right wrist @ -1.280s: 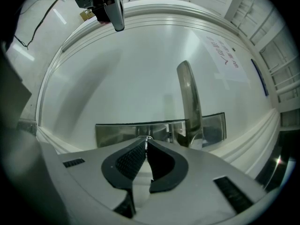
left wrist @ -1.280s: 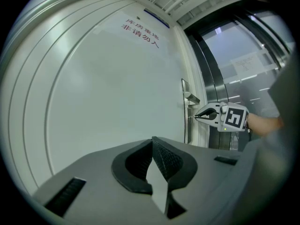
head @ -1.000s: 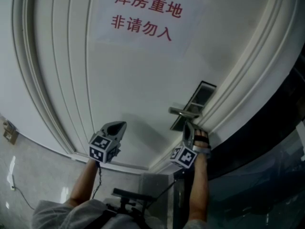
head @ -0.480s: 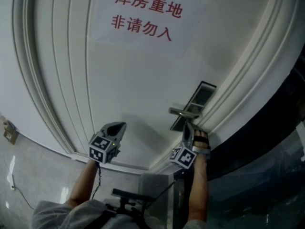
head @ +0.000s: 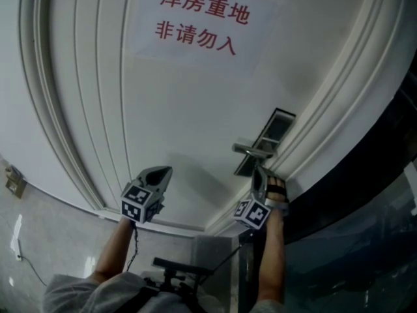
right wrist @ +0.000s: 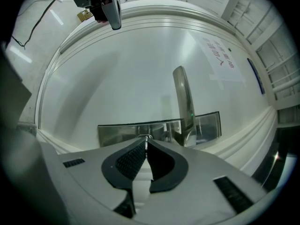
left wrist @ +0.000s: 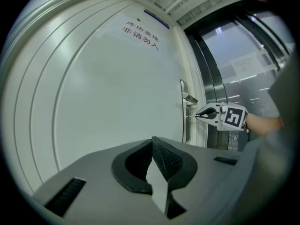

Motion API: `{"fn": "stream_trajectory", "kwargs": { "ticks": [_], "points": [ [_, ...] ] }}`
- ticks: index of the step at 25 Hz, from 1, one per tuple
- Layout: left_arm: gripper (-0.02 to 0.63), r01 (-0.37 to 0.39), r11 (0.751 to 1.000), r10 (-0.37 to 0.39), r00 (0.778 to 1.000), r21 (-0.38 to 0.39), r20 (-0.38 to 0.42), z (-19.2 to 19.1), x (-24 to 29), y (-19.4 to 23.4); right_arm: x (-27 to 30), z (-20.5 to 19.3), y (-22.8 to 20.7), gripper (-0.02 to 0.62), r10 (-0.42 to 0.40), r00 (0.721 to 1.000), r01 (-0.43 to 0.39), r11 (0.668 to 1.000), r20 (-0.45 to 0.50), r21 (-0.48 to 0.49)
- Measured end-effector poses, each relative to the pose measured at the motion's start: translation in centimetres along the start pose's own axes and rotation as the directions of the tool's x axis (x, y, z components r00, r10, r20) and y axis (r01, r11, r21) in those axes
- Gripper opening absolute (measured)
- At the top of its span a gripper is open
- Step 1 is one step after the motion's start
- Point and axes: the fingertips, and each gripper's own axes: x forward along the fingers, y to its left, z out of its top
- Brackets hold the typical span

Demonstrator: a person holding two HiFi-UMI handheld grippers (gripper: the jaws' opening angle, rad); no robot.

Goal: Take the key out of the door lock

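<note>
right gripper (right wrist: 146, 143) clenched on the key (right wrist: 146, 136), a thin metal sliver at its jaw tips that meets the lock plate (right wrist: 117, 132) straight ahead; the door handle (right wrist: 183, 102) stands just beside the tips. left gripper (left wrist: 152, 144) clenched on nothing, facing the door (left wrist: 103, 93), well apart from the lock plate.

Just ahead of the right hand-held gripper (right wrist: 146, 142), the lock plate (right wrist: 117, 131) is gleaming as polished, mirror-like metal. The lever handle (right wrist: 183, 102) beside it is shining as smooth metal. The key (right wrist: 146, 136) at its jaw tips is glinting as thin bare metal. The door (head: 195, 122) around them is showing smooth white paint with a soft sheen. This gripper and the left hand-held gripper (left wrist: 152, 142) are looking like matt grey plastic, with black, finely ribbed pads (right wrist: 130, 161). High beyond the left one, the sign (left wrist: 140, 32) is looking like flat matt paper.
</note>
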Motion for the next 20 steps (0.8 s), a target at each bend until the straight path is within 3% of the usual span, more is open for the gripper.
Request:
{"fn": "stream_trajectory", "kwargs": {
  "ticks": [6,13,16,20],
  "points": [
    [0.006,0.005,1.0,-0.005,1.0,-0.002,-0.001,-0.1,-0.8,0.0,-1.5,0.1,-0.2,0.021,-0.009,1.0,0.009,1.0,-0.007,0.016],
    [0.006,0.025,1.0,-0.025,1.0,0.001,-0.001,-0.2,-1.5,-0.6,-4.3,0.3,0.0,0.021,-0.022,1.0,0.021,0.99,0.003,0.139],
    [0.007,0.035,0.999,-0.035,0.999,0.003,-0.004,-0.7,-1.9,-1.0,-5.7,0.6,0.0,0.021,-0.023,1.0,0.018,0.965,0.015,0.263],
    [0.008,0.041,0.999,-0.041,0.999,-0.004,-0.003,-1.0,-2.8,-0.9,-8.0,1.5,-0.8,0.021,-0.045,0.999,0.028,0.899,0.029,0.437]
  ]
}}
